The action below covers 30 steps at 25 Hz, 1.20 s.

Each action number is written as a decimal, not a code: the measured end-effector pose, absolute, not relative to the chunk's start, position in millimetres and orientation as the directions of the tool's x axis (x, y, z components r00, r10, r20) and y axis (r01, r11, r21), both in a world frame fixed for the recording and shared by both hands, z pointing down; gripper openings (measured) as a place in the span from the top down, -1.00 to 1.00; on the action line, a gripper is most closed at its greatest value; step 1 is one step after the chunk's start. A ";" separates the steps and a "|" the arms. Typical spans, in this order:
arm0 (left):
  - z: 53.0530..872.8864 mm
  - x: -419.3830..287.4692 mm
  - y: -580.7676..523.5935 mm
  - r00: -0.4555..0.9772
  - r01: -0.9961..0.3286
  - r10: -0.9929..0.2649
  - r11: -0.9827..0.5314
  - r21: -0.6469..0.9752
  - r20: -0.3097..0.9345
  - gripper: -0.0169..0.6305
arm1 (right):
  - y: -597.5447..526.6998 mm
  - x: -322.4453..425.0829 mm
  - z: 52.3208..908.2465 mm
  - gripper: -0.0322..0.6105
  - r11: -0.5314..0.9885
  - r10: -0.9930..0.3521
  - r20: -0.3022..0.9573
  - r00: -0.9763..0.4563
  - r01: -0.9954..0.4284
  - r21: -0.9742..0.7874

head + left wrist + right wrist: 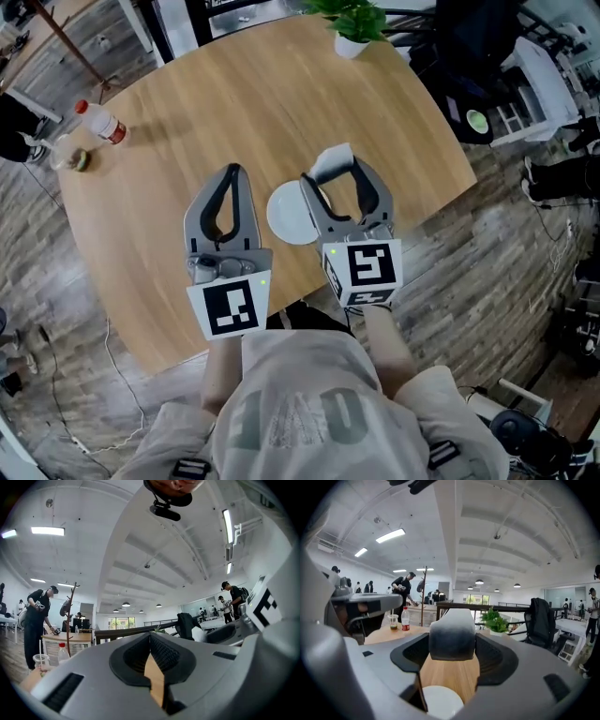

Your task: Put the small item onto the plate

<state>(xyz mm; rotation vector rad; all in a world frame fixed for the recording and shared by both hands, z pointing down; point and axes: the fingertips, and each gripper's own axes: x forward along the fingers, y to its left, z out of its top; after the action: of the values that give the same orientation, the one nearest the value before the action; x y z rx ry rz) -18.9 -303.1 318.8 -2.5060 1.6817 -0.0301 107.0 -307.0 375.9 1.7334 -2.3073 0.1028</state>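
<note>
A small white and grey item (331, 159) is pinched between the tips of my right gripper (335, 164). In the right gripper view the item (451, 634) fills the gap at the tips of that gripper (451, 641). The round white plate (289, 216) lies on the wooden table (244, 103), below and just left of the right gripper, and it shows low between the jaws as the plate (439, 702). My left gripper (232, 172) hovers left of the plate, shut with nothing in it; its tips meet in the left gripper (150, 635) view.
At the table's far left stand a red-capped bottle (101, 122) and a plastic cup (73, 157). A potted plant (354, 28) sits at the far edge. A black chair (469, 66) and white shelving (539, 89) stand beyond the table's right edge.
</note>
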 end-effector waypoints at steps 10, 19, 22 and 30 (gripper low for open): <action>344.9 -29.2 -294.8 0.335 -0.938 -0.942 -0.334 -0.093 0.000 0.92 | -301.8 108.0 514.4 -0.07 0.352 -0.762 0.603 -0.237 -0.933 0.079; 348.7 -41.6 -300.2 0.307 -0.948 -0.951 -0.308 -0.086 0.015 0.92 | -280.8 94.8 585.5 -0.07 0.439 -0.556 0.797 -0.238 -0.898 0.038; 349.9 -42.3 -299.9 0.304 -0.949 -0.952 -0.305 -0.082 0.016 0.92 | -275.7 94.4 597.2 -0.07 0.451 -0.514 0.826 -0.231 -0.892 0.031; 356.3 -48.3 -298.6 0.295 -0.953 -0.955 -0.296 -0.067 0.034 0.92 | -271.2 91.8 615.9 -0.07 0.450 -0.443 0.867 -0.228 -0.893 -0.005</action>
<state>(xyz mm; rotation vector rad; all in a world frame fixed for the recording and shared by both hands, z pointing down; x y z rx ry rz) -48.3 -298.6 356.3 -2.5000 1.8430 -0.1048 91.8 -271.2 615.9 1.1315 -1.8446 0.6614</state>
